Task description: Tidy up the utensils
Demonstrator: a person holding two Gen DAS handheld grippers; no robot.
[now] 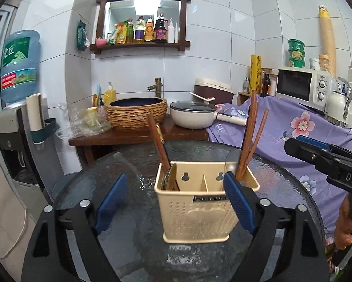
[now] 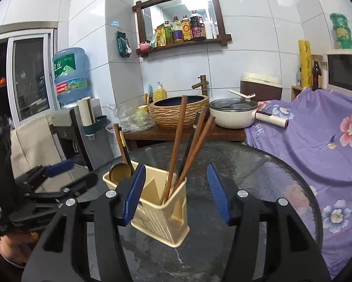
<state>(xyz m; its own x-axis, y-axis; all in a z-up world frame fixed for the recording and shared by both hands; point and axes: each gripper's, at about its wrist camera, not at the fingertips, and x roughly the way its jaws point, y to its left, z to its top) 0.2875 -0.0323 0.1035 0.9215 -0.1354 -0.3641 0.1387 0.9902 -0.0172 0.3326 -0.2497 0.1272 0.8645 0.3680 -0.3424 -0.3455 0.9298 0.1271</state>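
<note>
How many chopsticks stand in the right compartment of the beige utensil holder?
3 visible: two brown chopsticks and a dark one between them, all leaning in the utensil holder. Others may be hidden behind them.

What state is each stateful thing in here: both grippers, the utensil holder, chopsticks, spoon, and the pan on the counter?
left gripper: open, empty, jaws either side of the holder's front.
right gripper: open, empty.
utensil holder: upright on the glass table.
chopsticks: standing tilted in one end compartment.
spoon: standing in the opposite end compartment, bowl down.
pan: lid on.
</note>
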